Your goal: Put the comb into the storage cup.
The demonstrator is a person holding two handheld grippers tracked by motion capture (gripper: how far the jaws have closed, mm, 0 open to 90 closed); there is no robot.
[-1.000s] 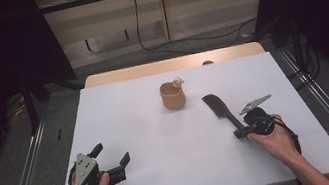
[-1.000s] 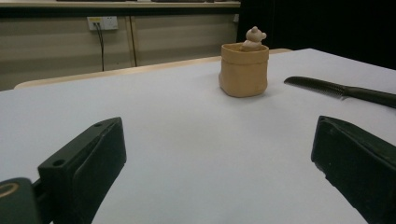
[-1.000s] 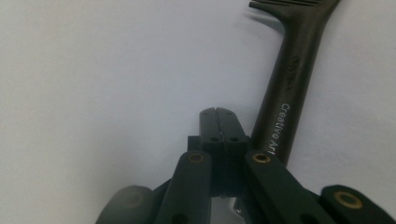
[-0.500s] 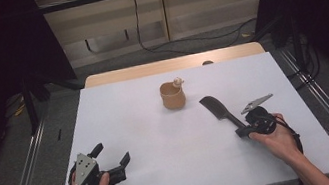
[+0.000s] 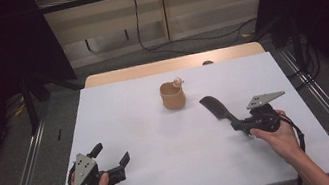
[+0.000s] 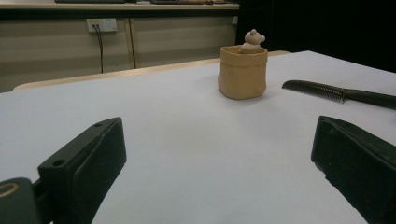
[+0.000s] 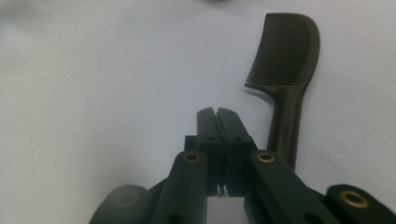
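— So, the left gripper [image 5: 112, 158]?
— Jaws spread wide, nothing between them, near the table's [image 5: 167, 183] front left corner.
— And the comb [image 5: 217, 108]?
— Flat toward the right edge, just beside the right gripper [image 5: 236, 124], whose jaws, just starting to part, sit almost together on nothing.

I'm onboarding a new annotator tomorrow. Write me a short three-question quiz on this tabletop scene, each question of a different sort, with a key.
1. True or false: the comb lies between the right tongs' jaws.
2. What peeks out of the tan pot? A) a spoon B) a small bear figure C) a pencil
3. Fill in: the left tongs stand ____, with nothing between the jaws.

Key: 1 false, the comb lies beside the jaws, which are shut on nothing. 2 B, the bear figure. 3 open.
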